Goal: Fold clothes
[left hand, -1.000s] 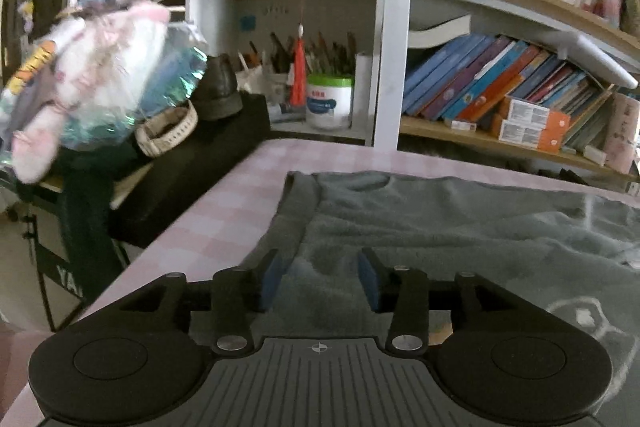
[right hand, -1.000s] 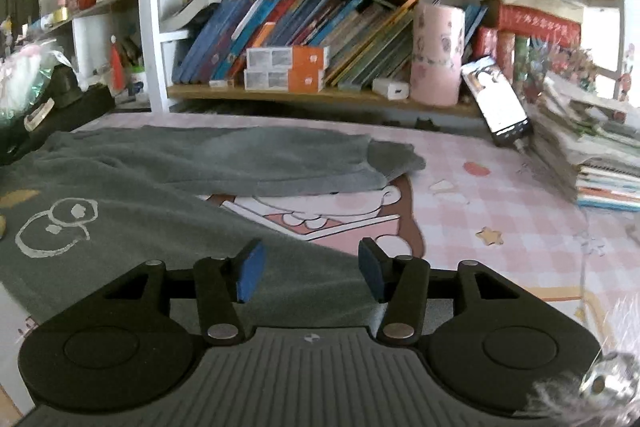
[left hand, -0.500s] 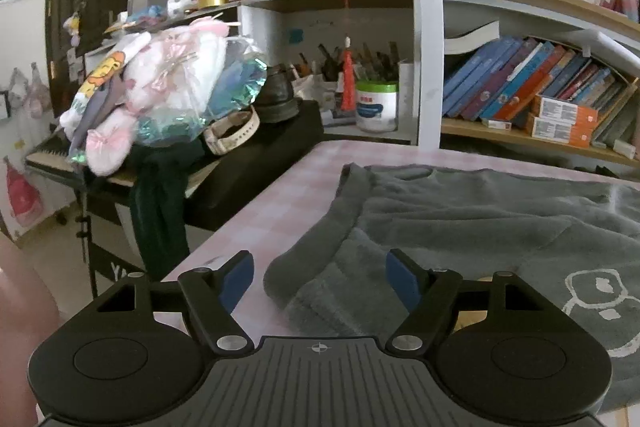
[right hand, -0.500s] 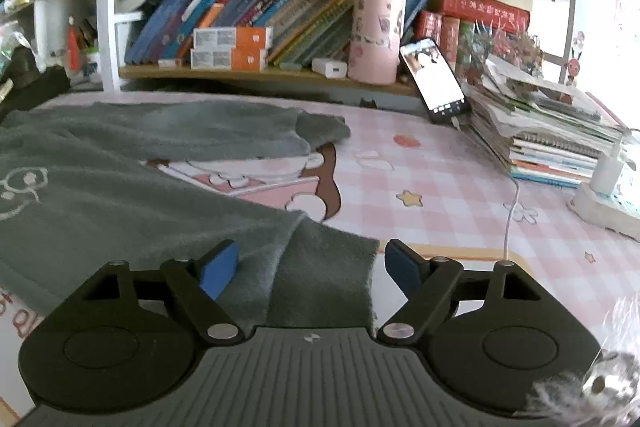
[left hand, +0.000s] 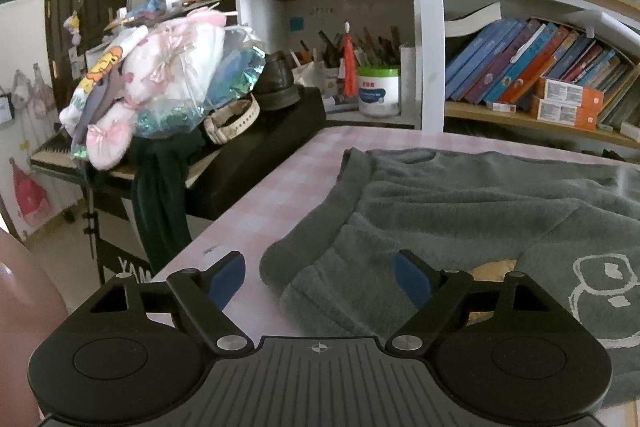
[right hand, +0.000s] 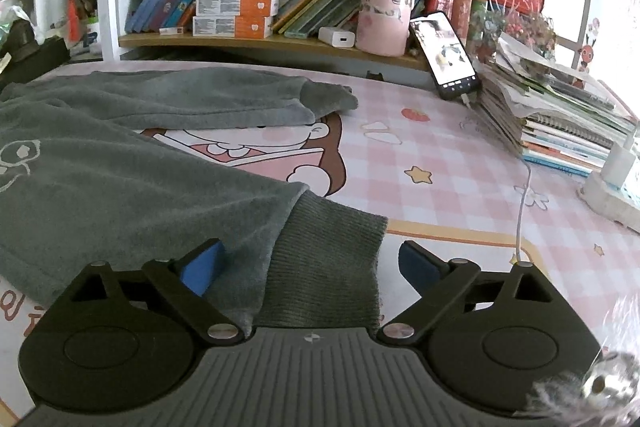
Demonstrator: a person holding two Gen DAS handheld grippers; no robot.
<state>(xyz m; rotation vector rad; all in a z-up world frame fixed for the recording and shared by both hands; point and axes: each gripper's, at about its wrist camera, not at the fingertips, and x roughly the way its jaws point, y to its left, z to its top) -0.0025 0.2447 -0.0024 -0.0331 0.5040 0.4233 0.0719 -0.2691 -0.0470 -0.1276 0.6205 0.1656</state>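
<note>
A grey fleece garment (left hand: 460, 211) with a white outline drawing lies spread on the pink checked tablecloth (left hand: 280, 195). In the left wrist view its rolled waistband corner sits between the blue pads of my left gripper (left hand: 320, 277), whose jaws are opening and do not press on it. In the right wrist view the ribbed cuff (right hand: 332, 259) of a leg of the garment (right hand: 120, 187) lies flat between the pads of my right gripper (right hand: 310, 261), whose jaws are also opening, clear of the cloth. The other leg (right hand: 200, 99) stretches across the far side of the table.
A bookshelf (right hand: 260, 43) with books, a pink cup (right hand: 386, 11) and a leaning phone (right hand: 446, 55) lines the table's far edge. A stack of notebooks (right hand: 560, 115) and a white cable (right hand: 522, 203) lie at the right. At the left, a keyboard stand (left hand: 240, 163) carries bags.
Both grippers have opened wide. The waistband corner and the leg cuff now lie on the table between the pads, and both views have pulled back a little.
</note>
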